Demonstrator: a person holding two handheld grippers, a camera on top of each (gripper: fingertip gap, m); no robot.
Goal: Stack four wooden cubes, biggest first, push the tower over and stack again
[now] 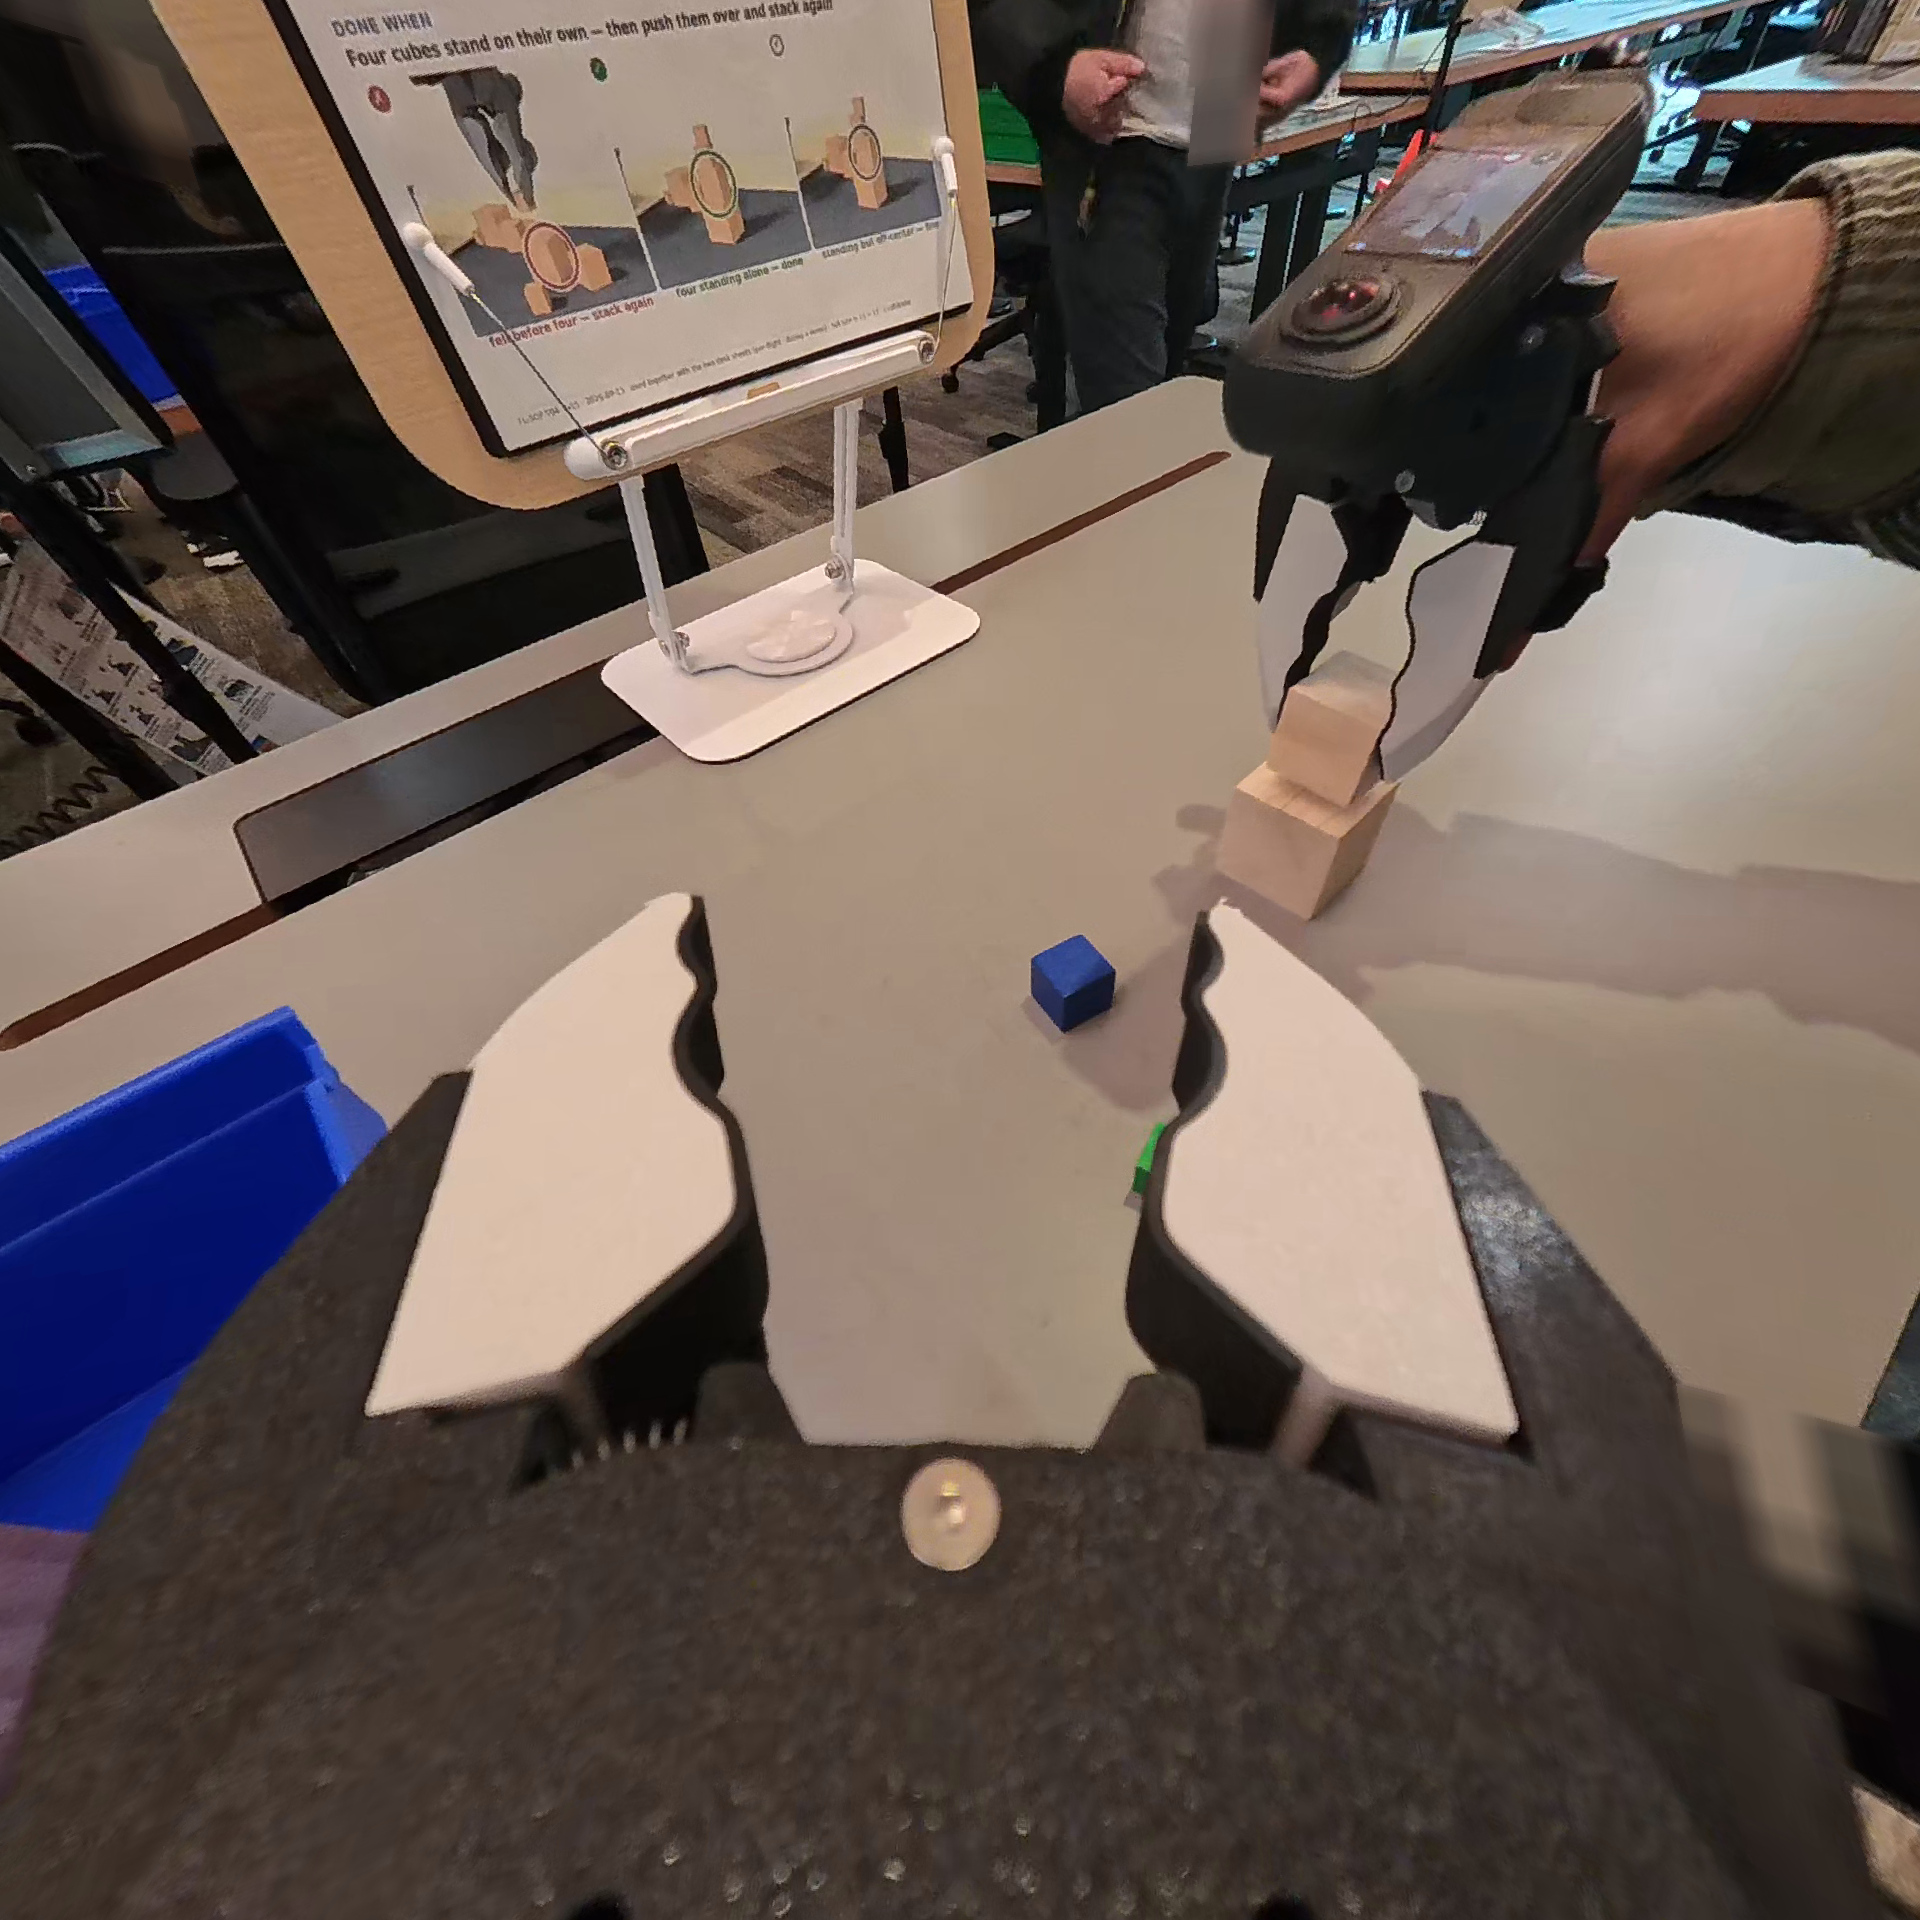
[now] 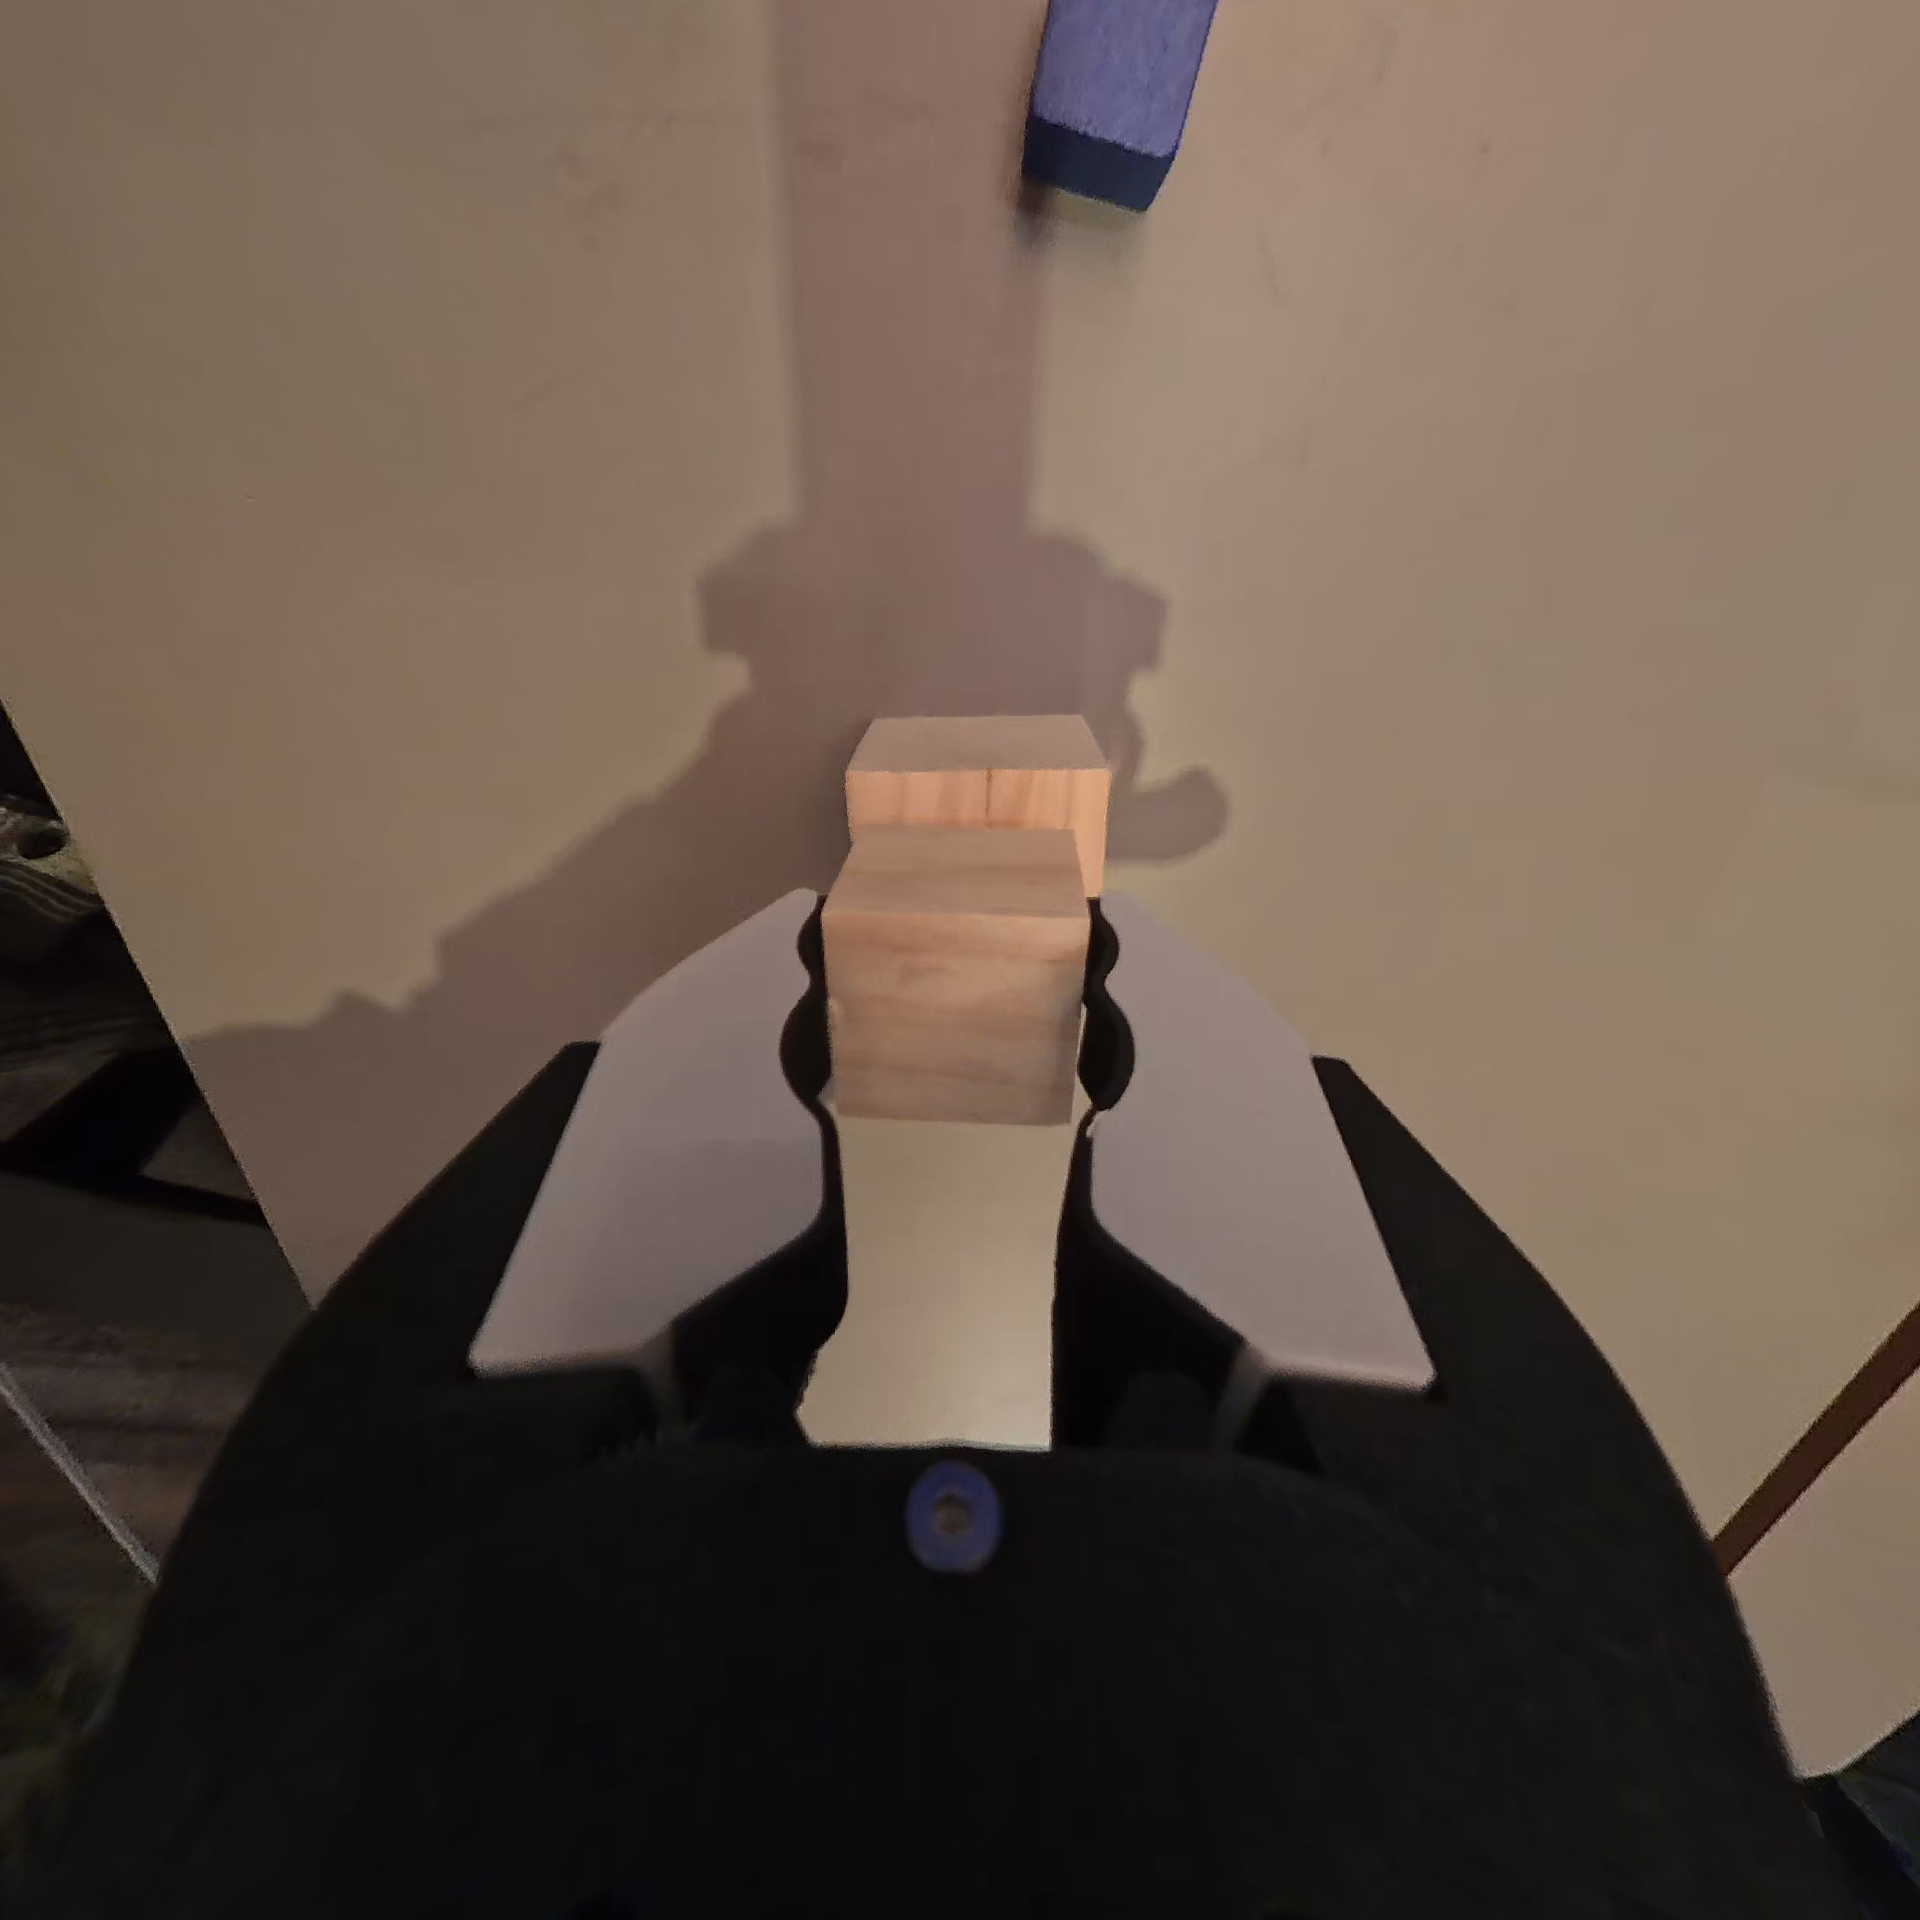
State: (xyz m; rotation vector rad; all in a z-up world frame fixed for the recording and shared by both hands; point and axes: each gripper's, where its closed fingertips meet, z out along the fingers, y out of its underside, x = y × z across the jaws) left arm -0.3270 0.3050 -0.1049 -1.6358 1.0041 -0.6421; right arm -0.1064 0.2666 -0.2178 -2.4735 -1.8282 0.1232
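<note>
- We work on the grey table (image 1: 935,831), where a white stand (image 1: 790,665) props an instruction sheet (image 1: 644,208) at the far edge, facing us so it can be read while stacking
- A blue bin (image 1: 156,1226) sits at our left, touching nothing in play
- Our left gripper (image 1: 945,1039) hangs low over the table with its jaws spread wide and nothing between them; we judge it waits out of the way, aimed toward the next pieces
- Our right gripper (image 1: 1340,738) reaches down from above, jaws closed on the second wooden cube (image 1: 1325,743), so the grip from the sides leaves its bottom face free to seat
- The largest wooden cube (image 1: 1299,847) stands on the table as the base; the held cube rests on or just above it, turned slightly off square, and we cannot tell whether they touch
- The blue cube (image 1: 1072,982) lies alone on the table, near the base
- A green cube (image 1: 1148,1158) peeps out behind our left gripper's right finger, mostly hidden
</note>
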